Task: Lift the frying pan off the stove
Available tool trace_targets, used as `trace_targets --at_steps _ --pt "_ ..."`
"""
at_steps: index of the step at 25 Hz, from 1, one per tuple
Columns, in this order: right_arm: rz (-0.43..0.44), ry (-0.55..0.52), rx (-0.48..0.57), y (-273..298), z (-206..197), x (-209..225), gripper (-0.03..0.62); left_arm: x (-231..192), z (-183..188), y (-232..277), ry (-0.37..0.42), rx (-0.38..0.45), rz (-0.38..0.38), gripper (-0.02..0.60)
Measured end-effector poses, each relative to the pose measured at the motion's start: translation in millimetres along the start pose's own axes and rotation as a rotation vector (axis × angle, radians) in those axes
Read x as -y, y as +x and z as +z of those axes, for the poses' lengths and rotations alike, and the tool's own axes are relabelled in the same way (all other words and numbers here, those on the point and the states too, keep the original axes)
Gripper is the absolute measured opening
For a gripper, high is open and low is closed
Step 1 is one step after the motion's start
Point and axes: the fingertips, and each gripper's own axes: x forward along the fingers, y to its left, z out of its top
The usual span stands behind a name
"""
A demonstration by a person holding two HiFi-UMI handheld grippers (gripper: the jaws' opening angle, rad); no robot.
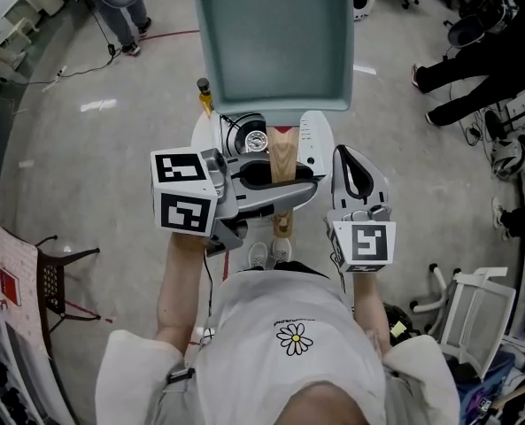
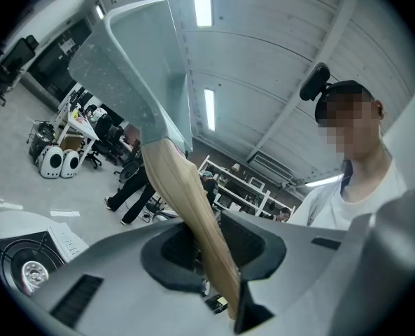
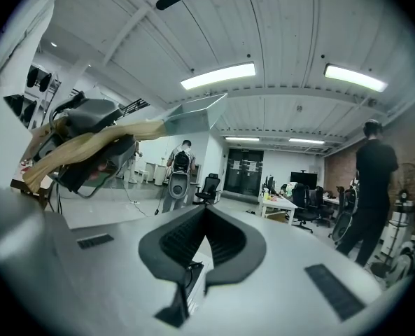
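Pinching frying pan handle [image 2: 186, 194], left tongs [image 2: 217, 247].

Head view looks steeply down; both gripper views look level and close-up; all share the frying pan [image 1: 271, 34].

Square teal wooden-handled frying pan [image 1: 271, 38] above white stove [image 1: 313, 140]

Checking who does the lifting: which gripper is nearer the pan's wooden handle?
Left. The left gripper has its jaws clamped on the wooden handle; the right gripper sits apart to the handle's right, jaws together, holding nothing.
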Motion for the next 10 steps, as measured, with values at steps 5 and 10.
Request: trace_targets --at_steps 5,10 --pt "0.006 0.0 0.008 0.7 4.4 0.5 0.002 3.7 2.9 -0.5 0.013 -0.002 0.005 0.086" --pt "0.012 0.001 0.014 -3.7 7.2 0.3 0.002 5.3 3.6 -0.4 0.007 0.009 0.015 0.087"
